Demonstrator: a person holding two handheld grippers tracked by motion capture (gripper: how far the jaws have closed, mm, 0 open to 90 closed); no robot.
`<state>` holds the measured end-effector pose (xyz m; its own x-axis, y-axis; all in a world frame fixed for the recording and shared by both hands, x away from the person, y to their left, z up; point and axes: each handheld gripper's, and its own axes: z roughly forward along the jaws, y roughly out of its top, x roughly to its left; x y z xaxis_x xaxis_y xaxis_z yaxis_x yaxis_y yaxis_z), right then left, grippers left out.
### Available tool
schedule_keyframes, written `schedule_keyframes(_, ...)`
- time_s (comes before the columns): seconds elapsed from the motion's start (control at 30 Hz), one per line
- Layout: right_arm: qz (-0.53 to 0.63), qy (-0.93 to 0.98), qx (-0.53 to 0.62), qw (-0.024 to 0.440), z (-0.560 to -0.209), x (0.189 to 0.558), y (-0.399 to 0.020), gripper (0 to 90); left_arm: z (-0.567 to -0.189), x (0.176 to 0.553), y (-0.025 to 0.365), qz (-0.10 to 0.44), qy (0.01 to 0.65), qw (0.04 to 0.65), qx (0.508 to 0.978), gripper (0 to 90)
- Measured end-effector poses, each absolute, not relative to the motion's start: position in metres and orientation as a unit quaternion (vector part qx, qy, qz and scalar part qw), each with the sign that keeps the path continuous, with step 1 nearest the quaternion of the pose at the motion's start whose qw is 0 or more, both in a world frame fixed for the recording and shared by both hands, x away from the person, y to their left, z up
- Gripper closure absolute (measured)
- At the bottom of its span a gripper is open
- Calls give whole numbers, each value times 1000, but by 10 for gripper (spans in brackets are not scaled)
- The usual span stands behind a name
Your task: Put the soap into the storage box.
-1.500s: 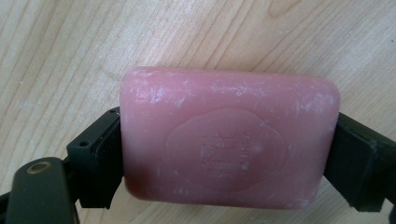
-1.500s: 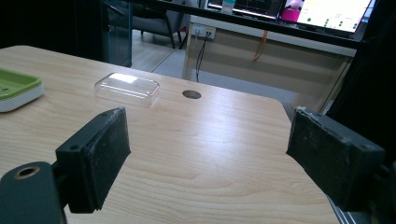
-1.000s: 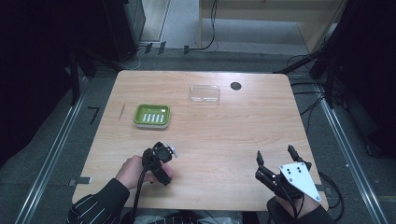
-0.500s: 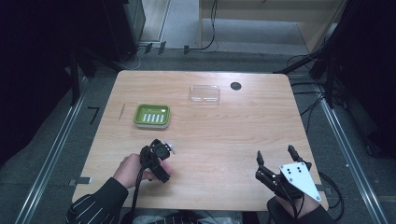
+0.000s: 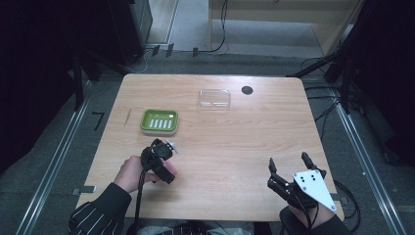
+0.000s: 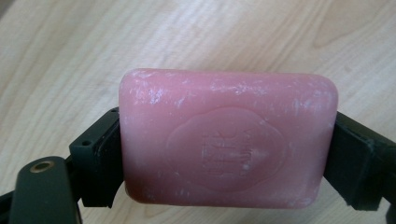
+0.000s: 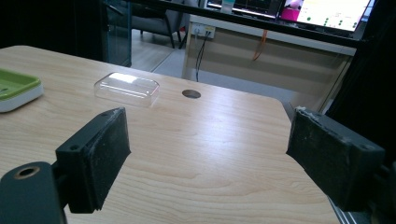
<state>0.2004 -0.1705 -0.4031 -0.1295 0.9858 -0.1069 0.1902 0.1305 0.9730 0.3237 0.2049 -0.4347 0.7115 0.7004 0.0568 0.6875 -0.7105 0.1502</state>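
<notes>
Soap [image 6: 227,140] stamp: illegible.

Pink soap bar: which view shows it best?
Left gripper view. The pink soap bar sits close up, clamped between the left gripper's jaws, its embossed stamp visible. In the high view a small pink patch peeks out by the left hand.

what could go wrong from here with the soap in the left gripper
The pink soap is held only by its two short ends in the left gripper; its surface looks smooth and waxy, so it might slip or twist out when moved. The green dish is small, so a release off centre could leave the bar on its rim. The clear lid lies loose beyond, and a wide swing might knock it.
</notes>
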Motion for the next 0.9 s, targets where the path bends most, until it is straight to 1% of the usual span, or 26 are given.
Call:
schedule_keyframes(0.4,447,603,488,445,-403,200,-171,128,-437,341,217,48,394,46,916,134)
schedule_keyframes(0.9,446,603,488,446,-403,200,-171,128,-432,354,222,49,404,50,912,134)
